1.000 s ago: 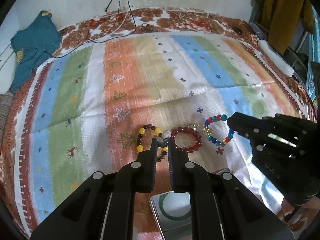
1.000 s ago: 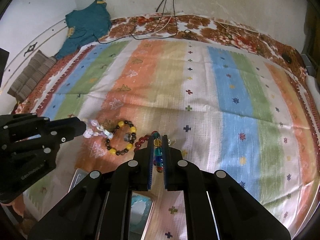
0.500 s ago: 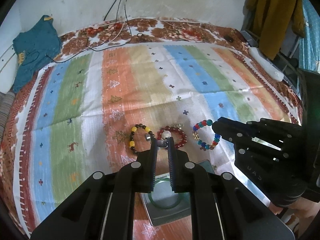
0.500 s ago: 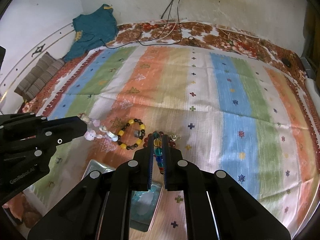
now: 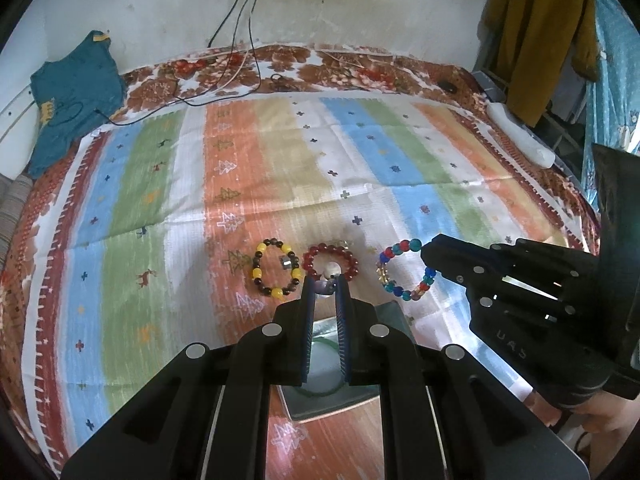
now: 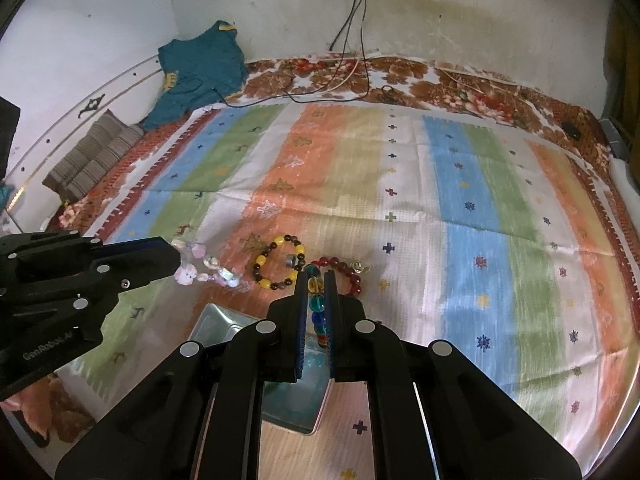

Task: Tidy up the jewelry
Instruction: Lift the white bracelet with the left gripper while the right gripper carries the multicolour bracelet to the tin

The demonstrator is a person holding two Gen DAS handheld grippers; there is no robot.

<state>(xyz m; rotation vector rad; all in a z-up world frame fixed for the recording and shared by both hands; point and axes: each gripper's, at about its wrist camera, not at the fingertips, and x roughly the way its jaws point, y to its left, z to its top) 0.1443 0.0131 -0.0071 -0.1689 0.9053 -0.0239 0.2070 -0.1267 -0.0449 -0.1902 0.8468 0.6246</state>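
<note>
My left gripper (image 5: 325, 280) is shut on a pale bead bracelet (image 5: 331, 270), which trails from its tip (image 6: 174, 258) as pink and white beads (image 6: 204, 272) in the right wrist view. My right gripper (image 6: 316, 276) is shut on a multicoloured bead bracelet (image 6: 317, 302); in the left wrist view this bracelet (image 5: 400, 272) dangles as a loop from the right gripper (image 5: 428, 258). A yellow-and-black bracelet (image 5: 276, 270) and a dark red bracelet (image 5: 348, 258) lie side by side on the striped cloth. A metal tray (image 5: 384, 314) lies under both grippers.
A green bangle (image 5: 320, 394) lies in the tray (image 6: 212, 316). The striped cloth (image 5: 280, 168) covers a bed against a white wall. A teal garment (image 5: 72, 96) and cables (image 5: 240, 40) sit at the far edge. A striped cushion (image 6: 92, 156) lies far left.
Both grippers have drawn back and risen, each carrying its bracelet. The tray has come further into view beneath them. The yellow-and-black and red bracelets have stayed on the cloth.
</note>
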